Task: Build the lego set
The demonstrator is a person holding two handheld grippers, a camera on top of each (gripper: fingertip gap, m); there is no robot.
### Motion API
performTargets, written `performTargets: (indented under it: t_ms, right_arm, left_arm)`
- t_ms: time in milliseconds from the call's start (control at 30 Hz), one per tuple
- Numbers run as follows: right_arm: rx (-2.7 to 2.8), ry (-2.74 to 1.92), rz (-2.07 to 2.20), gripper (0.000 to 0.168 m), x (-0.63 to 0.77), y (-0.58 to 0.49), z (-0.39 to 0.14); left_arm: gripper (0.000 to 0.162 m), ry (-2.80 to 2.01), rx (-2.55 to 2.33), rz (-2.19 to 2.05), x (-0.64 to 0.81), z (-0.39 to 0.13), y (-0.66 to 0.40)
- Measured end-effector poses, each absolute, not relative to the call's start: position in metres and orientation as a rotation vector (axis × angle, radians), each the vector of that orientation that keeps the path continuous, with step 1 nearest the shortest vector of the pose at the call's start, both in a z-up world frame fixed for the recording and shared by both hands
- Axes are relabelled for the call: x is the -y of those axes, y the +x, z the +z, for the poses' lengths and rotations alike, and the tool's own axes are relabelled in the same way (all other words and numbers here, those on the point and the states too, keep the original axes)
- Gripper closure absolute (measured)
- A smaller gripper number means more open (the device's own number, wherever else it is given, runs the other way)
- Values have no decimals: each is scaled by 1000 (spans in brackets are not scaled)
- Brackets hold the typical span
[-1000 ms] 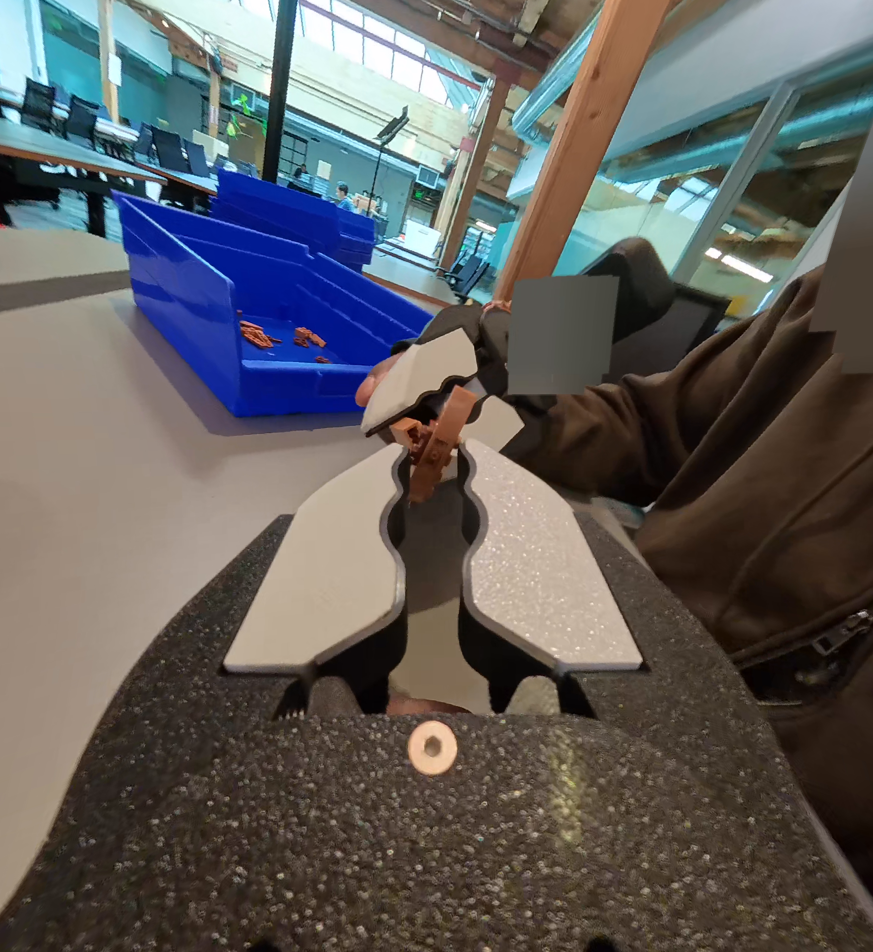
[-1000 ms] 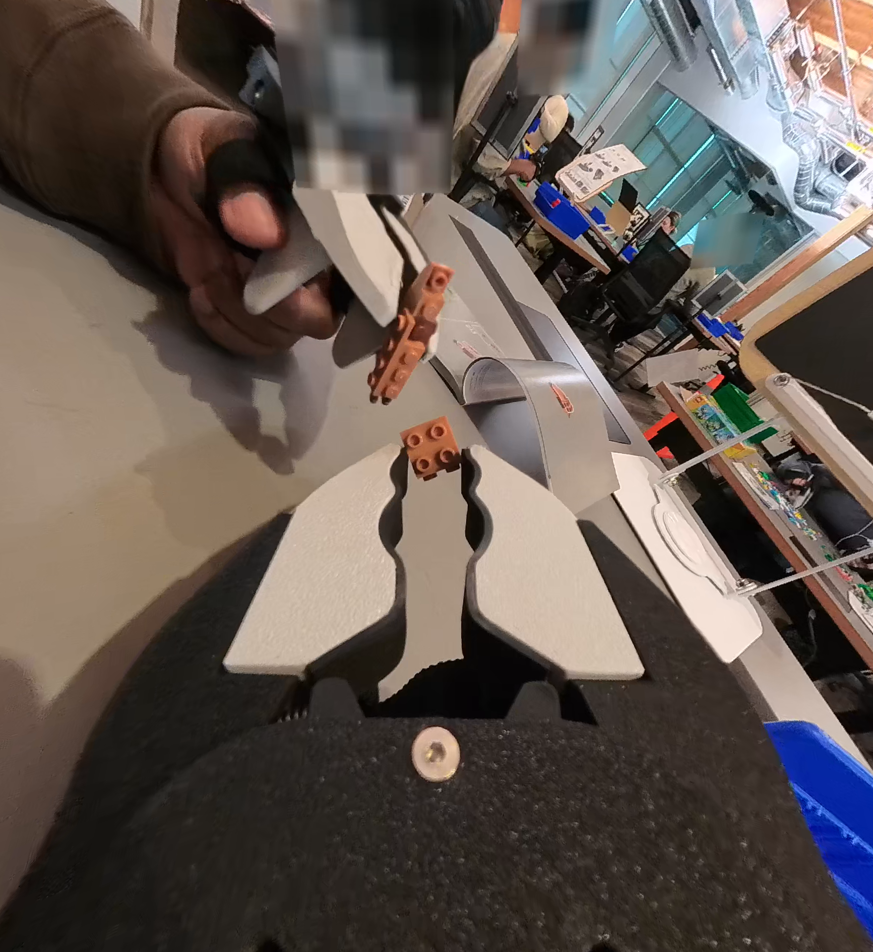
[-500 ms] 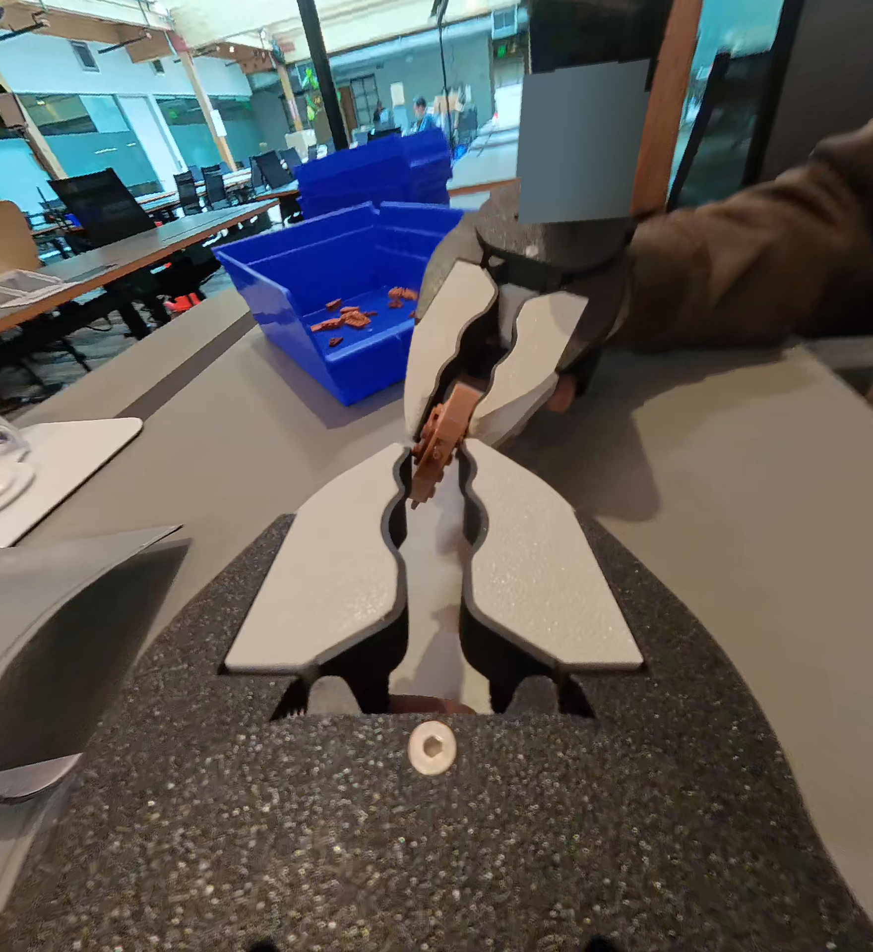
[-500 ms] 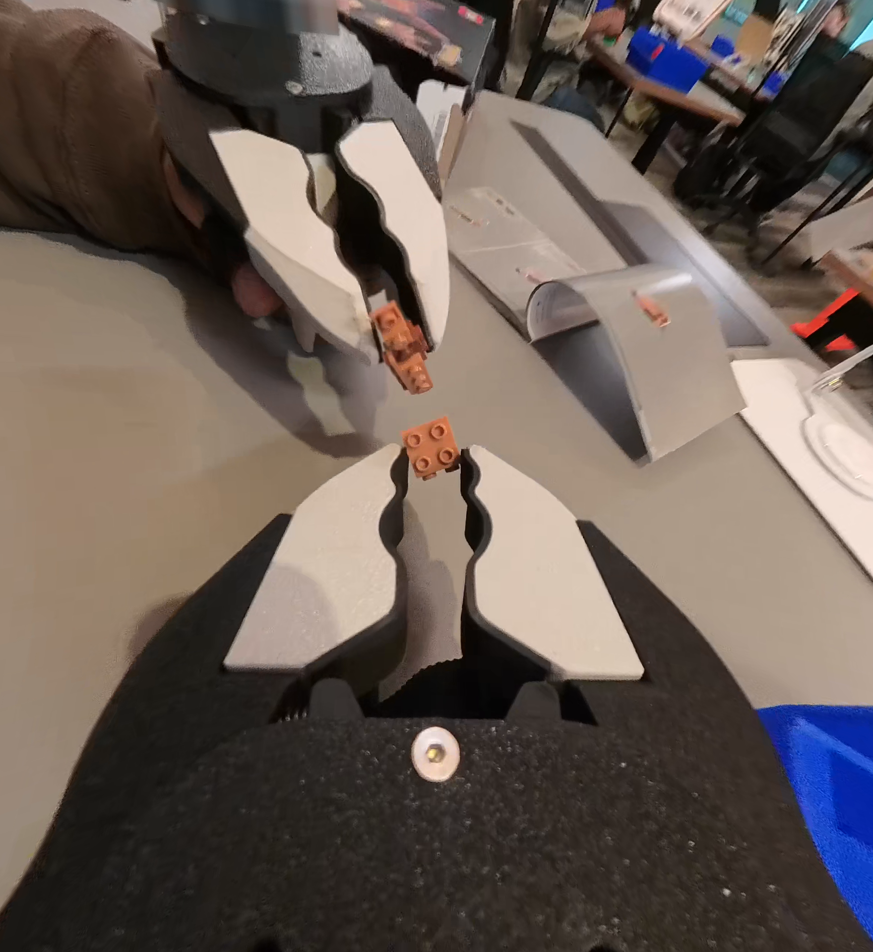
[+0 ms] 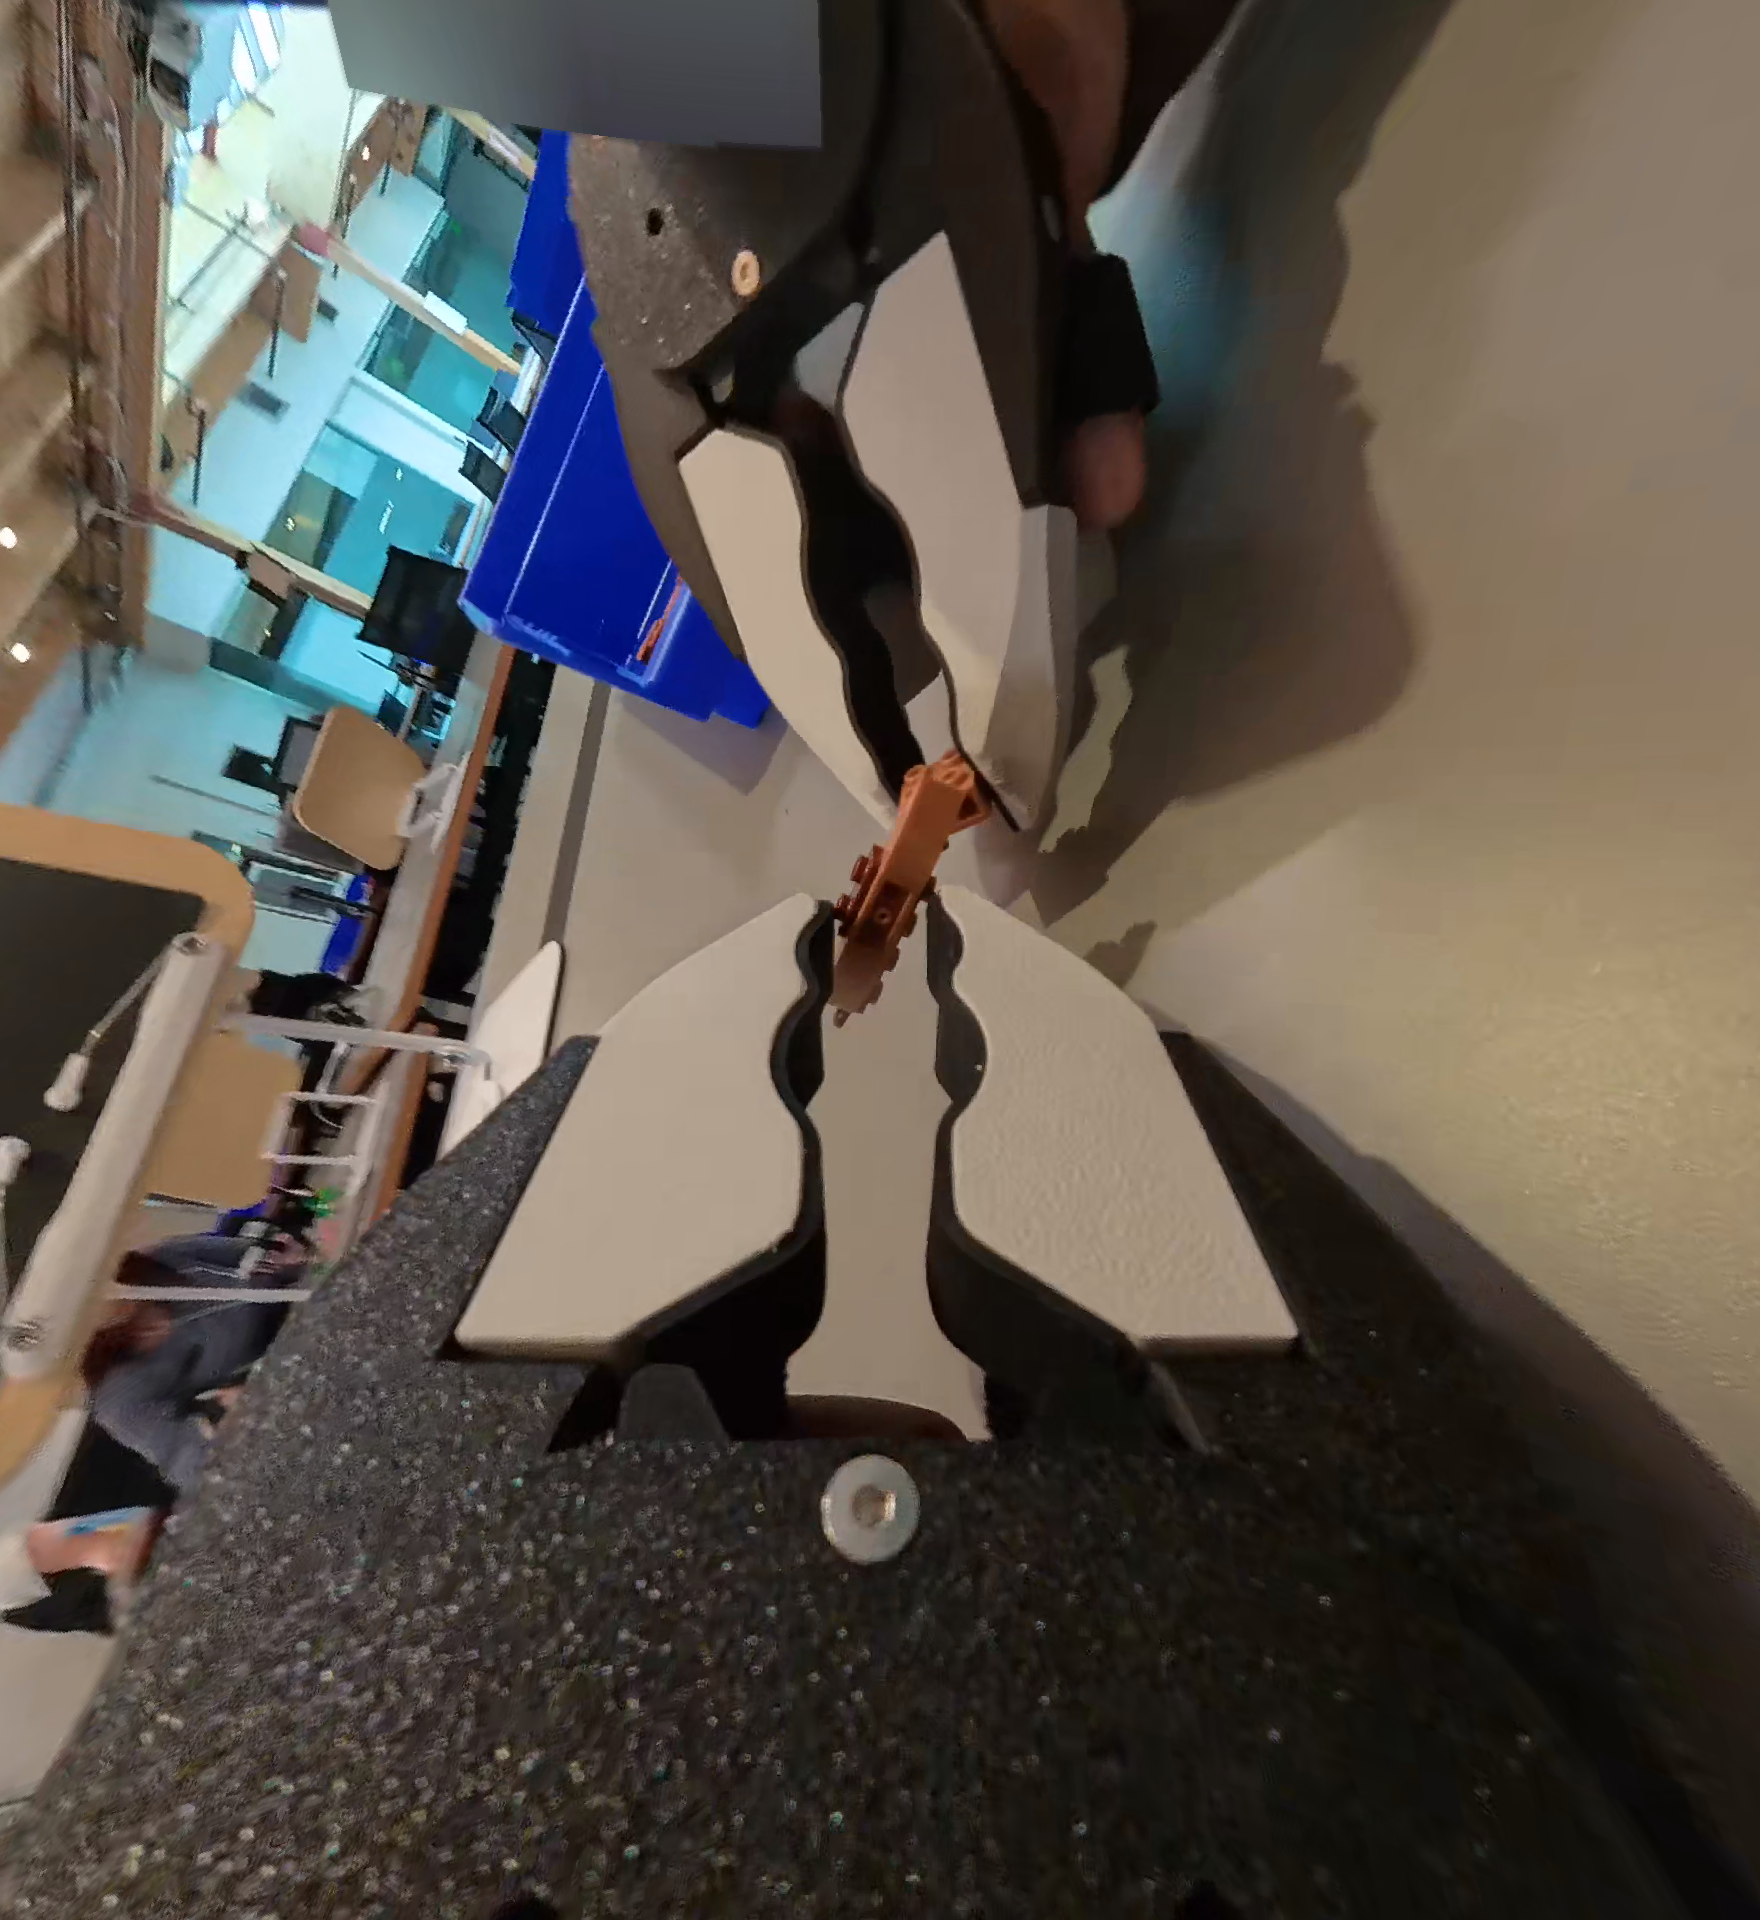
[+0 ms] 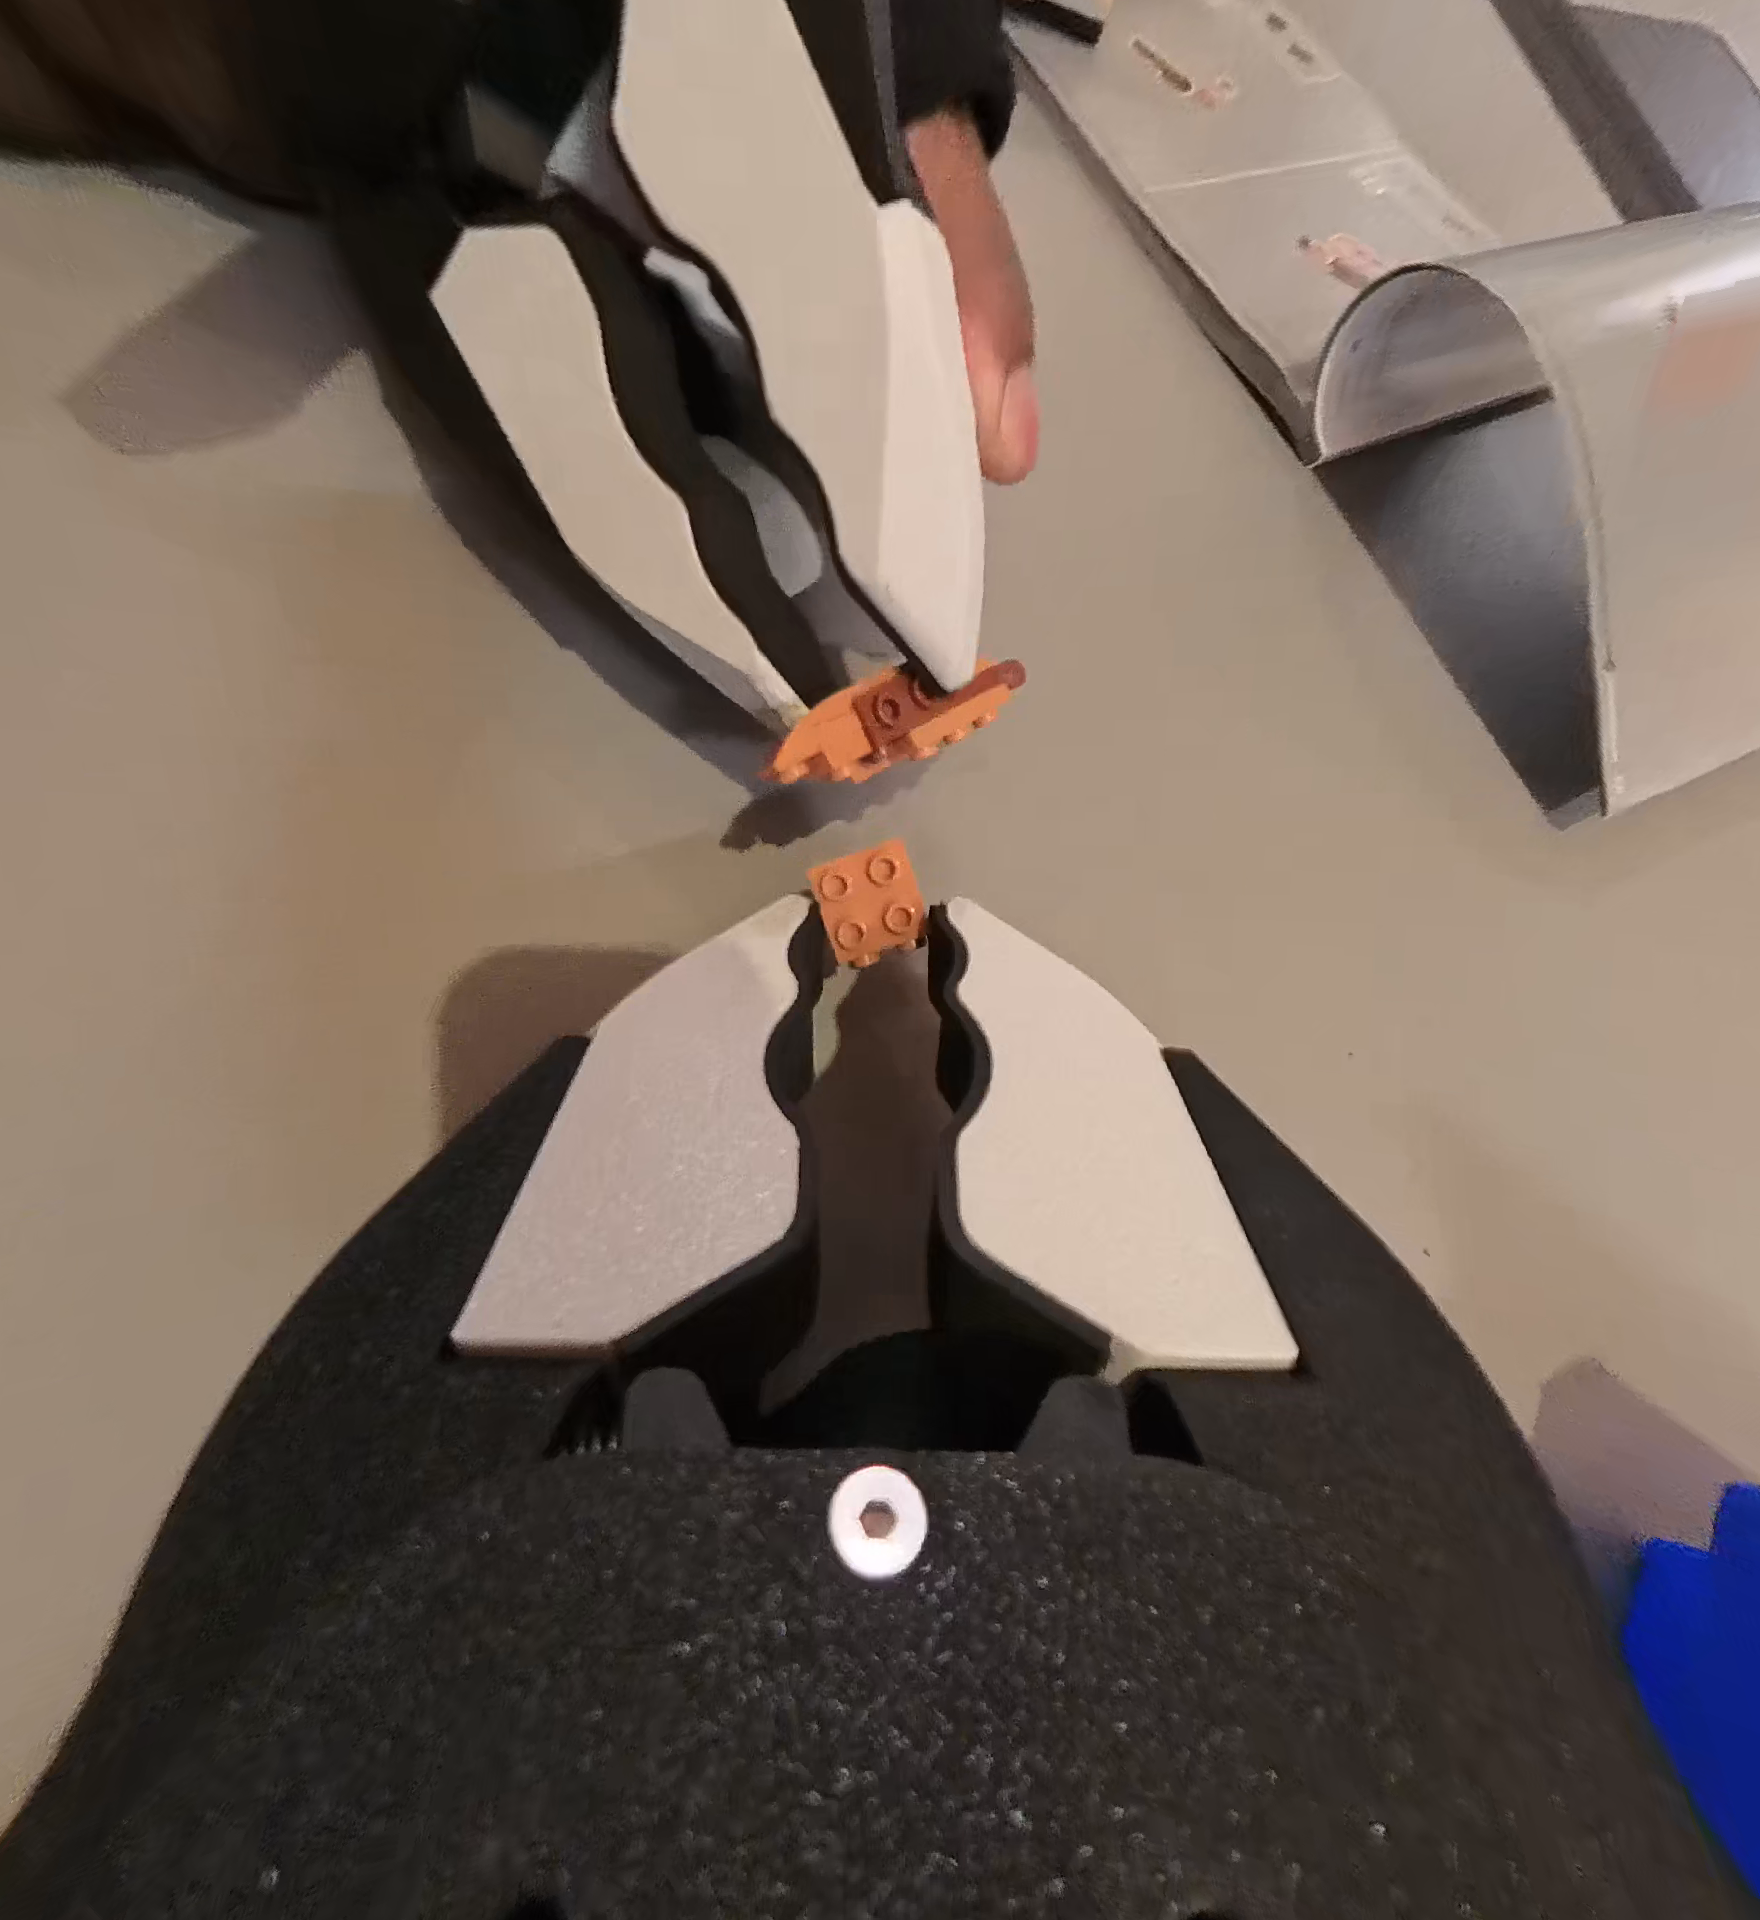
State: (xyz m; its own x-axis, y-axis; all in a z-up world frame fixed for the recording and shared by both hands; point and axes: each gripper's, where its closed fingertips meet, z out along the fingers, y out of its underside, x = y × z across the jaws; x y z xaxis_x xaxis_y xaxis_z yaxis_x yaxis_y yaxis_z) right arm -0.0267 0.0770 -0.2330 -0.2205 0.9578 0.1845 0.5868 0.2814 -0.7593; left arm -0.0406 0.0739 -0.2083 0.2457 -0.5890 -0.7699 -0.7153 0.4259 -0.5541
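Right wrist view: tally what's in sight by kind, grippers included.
Two-finger grippers with white fingers: 2, the right gripper and the left gripper
Lego items: 2, the square four-stud orange plate in the right gripper, the orange-and-brown lego assembly in the left gripper
Booklets: 1, the open grey instruction booklet
Bins: 1, the blue plastic bin
Total: 6

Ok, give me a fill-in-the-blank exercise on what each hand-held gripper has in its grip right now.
1. The right hand-held gripper pinches a small orange plate showing ____ studs.
2. The left hand-held gripper is shut on the brown lego assembly, which is ____ from the plate in the right wrist view.
3. The curled booklet lies on the ____ table.

Missing words: four; apart; grey
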Motion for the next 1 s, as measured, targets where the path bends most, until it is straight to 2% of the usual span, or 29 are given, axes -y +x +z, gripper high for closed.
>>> performTargets:
  t_ms: [1000]
  right_arm:
    - [2074,-1327,707,150,-61,-18,-246]
  left_arm:
    - [148,-883,-1723,535,-62,-226,-20]
